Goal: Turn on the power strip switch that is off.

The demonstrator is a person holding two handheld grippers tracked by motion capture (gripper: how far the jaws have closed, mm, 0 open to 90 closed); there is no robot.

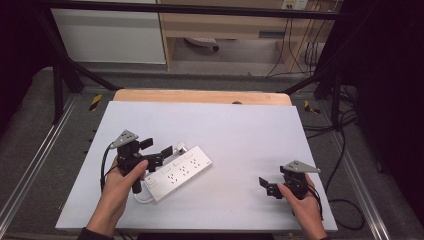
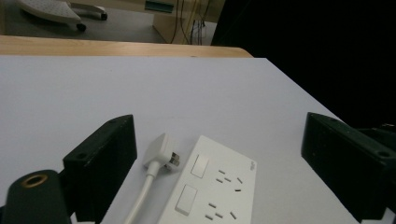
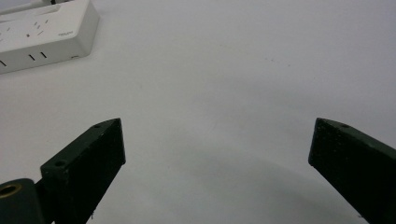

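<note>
One white power strip (image 1: 177, 172) lay flat on the desk (image 1: 240, 125), left of the middle, set on a slant with its far end toward the centre. Its cord (image 2: 140, 200) ran alongside it to one white plug (image 2: 161, 154), which rested just beside the strip's far end with its prongs toward the strip.

The left gripper (image 1: 157, 152) hovered over the near part of the strip, its fingers (image 2: 100, 158) spread wide and holding nothing; in the left gripper view strip and plug sat between them. The right gripper (image 1: 267, 187) was well apart from the strip, near the desk's right front, its fingers (image 3: 86, 165) likewise wide and empty over bare desk.

The strip looked like a rigid plastic box: stiff, fairly light, smooth enough to slide on the desk or slip in a loose pinch. It would probably be best taken across its narrow width, on the long side walls, away from the switches. The cord looked soft and springy, likely to drag and swing the strip. The plug seemed small, hard and easy to pinch on its flat sides.

Counted: one strip, one cord, one plug, two grippers. In the left gripper view two rocker switches (image 2: 200, 164) and two socket groups (image 2: 229, 179) showed; in the high view the total on the strip was too small to count surely.
</note>
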